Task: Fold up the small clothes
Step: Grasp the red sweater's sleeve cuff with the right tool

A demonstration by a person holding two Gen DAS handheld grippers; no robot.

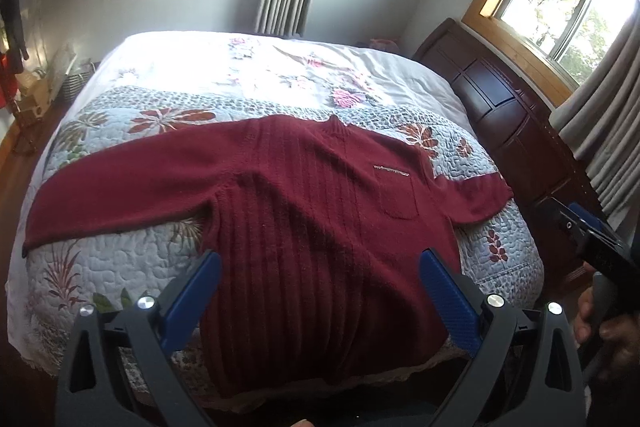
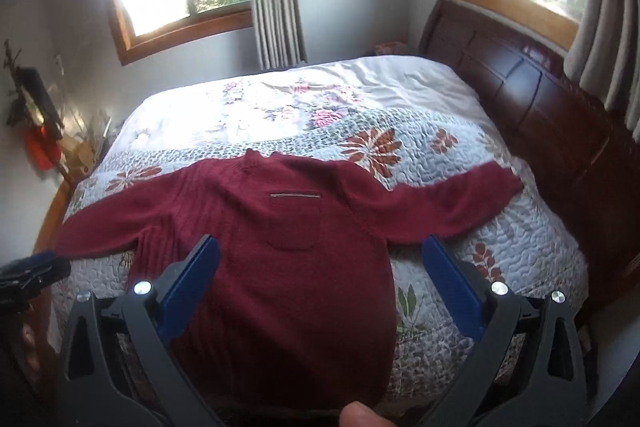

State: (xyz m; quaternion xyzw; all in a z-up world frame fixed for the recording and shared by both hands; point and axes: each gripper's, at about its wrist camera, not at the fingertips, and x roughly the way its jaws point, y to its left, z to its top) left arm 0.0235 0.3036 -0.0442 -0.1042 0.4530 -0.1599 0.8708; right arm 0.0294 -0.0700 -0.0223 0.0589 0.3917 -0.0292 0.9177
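Sunlit bedroom: on the quilted bed a red sweater lies flat, sleeves spread. Left claw and right claw hover wide apart, empty. Soft, limp knit; probably best to pinch a sleeve cuff or the hem.

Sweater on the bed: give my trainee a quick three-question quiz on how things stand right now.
1. True or false: the red sweater lies flat on the quilt with both sleeves spread out.
2. Which holds fabric: A) left gripper, B) right gripper, C) neither?
3. Fill in: the chest pocket faces ____.

Key: 1 true; 2 C, both sets of jaws stand open above the sweater; 3 up.
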